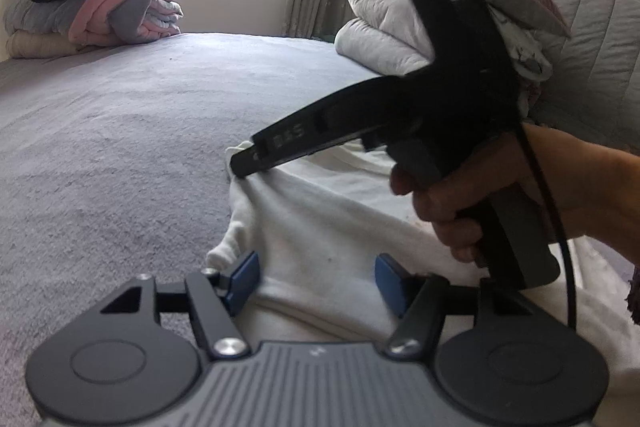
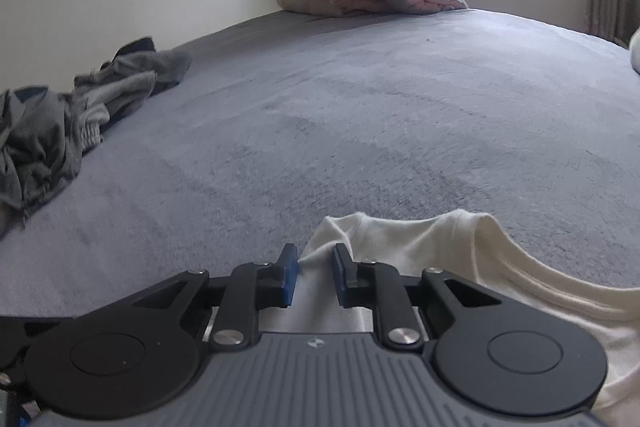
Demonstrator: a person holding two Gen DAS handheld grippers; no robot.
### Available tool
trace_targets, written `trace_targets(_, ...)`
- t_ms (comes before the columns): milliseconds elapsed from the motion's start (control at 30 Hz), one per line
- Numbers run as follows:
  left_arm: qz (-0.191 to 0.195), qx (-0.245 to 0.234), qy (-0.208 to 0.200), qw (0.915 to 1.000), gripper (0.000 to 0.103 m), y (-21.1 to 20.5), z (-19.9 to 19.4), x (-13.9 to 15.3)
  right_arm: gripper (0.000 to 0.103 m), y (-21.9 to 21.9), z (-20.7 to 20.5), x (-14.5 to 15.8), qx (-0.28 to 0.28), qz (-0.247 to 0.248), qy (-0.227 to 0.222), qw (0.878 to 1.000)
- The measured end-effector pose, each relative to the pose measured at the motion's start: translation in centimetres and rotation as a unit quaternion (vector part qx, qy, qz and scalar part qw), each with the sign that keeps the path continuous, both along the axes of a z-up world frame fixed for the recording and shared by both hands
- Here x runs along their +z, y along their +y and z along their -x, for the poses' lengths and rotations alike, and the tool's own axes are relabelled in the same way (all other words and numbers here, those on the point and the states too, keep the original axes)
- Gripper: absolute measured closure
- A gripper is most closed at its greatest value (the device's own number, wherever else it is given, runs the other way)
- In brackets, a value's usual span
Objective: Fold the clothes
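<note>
White garment (image 1: 328, 223) lay on the grey bed (image 1: 120, 131); right hand-held gripper (image 2: 316, 273) pinched its edge — left hand-held gripper (image 1: 316, 281) gaped open over it.

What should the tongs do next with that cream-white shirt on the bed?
Probably close the left tongs on the cream-white cotton shirt: their blue pads stand apart over it, while the right tongs already pinch its far edge. Then both could lift it together.
</note>
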State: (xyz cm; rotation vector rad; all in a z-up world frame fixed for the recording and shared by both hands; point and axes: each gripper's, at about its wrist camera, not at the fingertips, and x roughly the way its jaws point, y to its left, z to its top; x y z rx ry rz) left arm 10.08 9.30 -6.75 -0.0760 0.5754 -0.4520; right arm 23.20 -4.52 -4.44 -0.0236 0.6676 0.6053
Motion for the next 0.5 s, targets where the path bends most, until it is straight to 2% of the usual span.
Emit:
trace_targets(100,0.042,-0.006,-0.014,0.9990,0.041,0.9,0.2,0.8,0.081,-0.9,0.9,1.0,0.001,0.006,-0.012,1.000)
trace_targets(200,0.031,0.027,-0.030,0.9987,0.041,1.2,0.0,1.1,0.079,-2.0,1.2,1.5,0.002,0.005,-0.006,1.000)
trace_targets(267,0.036,0.057,-0.012,0.9977,0.042,1.9,-0.7,0.6,0.078,-2.2,1.0,1.6,0.004,0.003,-0.001,1.000)
trace_targets(333,0.057,0.075,0.006,0.9956,0.053,2.8,-1.3,0.2,0.078,-1.8,0.5,1.7,0.005,0.003,0.000,1.000)
trace_targets(433,0.087,0.092,0.018,0.9917,0.057,3.8,-1.8,0.1,0.077,-0.5,-0.4,1.9,0.015,0.010,-0.004,1.000)
trace_targets(500,0.102,0.110,0.025,0.9883,0.057,4.5,-2.0,-0.1,0.072,0.8,-1.3,1.8,0.026,0.027,-0.009,0.999)
